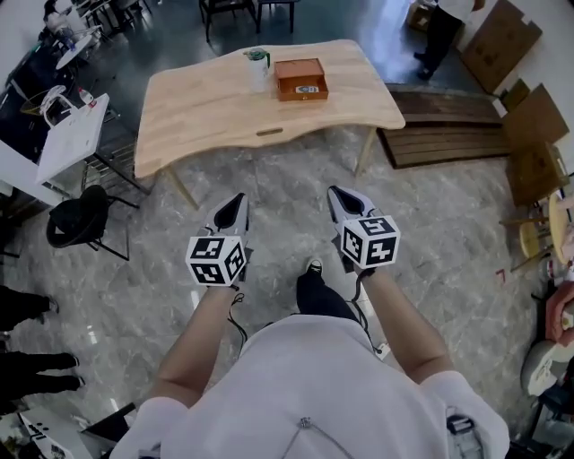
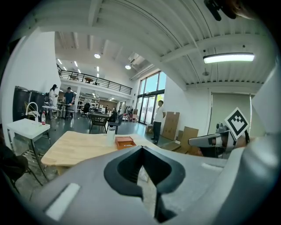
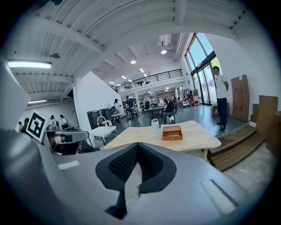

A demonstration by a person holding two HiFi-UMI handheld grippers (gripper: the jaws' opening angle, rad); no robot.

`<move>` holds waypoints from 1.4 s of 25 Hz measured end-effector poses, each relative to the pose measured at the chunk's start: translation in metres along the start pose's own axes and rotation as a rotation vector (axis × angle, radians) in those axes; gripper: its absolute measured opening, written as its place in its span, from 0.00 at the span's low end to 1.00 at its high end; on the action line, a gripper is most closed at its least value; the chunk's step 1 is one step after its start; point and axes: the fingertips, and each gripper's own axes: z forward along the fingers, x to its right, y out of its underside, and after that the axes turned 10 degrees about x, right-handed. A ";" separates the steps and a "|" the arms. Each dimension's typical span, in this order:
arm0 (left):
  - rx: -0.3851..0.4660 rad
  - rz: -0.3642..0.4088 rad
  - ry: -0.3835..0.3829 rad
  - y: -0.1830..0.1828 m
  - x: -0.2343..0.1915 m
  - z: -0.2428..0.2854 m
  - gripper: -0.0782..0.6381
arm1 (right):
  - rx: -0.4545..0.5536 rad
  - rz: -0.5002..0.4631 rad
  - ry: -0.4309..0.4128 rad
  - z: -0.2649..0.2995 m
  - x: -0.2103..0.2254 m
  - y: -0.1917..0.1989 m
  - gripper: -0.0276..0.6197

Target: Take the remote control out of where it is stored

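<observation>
An open orange box [image 1: 300, 79] sits on the far side of a light wooden table [image 1: 197, 112], with a small pale object that may be the remote control [image 1: 308, 89] lying in it. The box [image 2: 125, 142] also shows in the left gripper view and, as the same box [image 3: 172, 132], in the right gripper view. My left gripper [image 1: 235, 203] and right gripper [image 1: 339, 195] are held side by side over the floor, well short of the table. Both are shut and hold nothing. The left gripper's [image 2: 141, 148] and right gripper's [image 3: 137, 145] jaws meet at the tips.
A white cup [image 1: 258, 64] stands just left of the box. A white side table [image 1: 73, 134] and a black chair [image 1: 82, 217] are at the left. Wooden pallets [image 1: 448, 134] and cardboard [image 1: 502, 38] lie at the right. A person [image 1: 441, 27] stands beyond the table.
</observation>
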 end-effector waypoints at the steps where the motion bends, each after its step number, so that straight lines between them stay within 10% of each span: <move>1: 0.001 0.003 -0.004 -0.005 -0.003 0.018 0.11 | 0.001 0.002 -0.005 0.014 0.012 -0.007 0.08; 20: -0.006 0.019 -0.086 -0.045 -0.060 0.273 0.11 | -0.017 0.050 -0.087 0.228 0.180 -0.089 0.09; 35: -0.062 -0.018 0.114 -0.052 -0.158 0.521 0.11 | -0.072 0.067 0.051 0.437 0.280 -0.128 0.09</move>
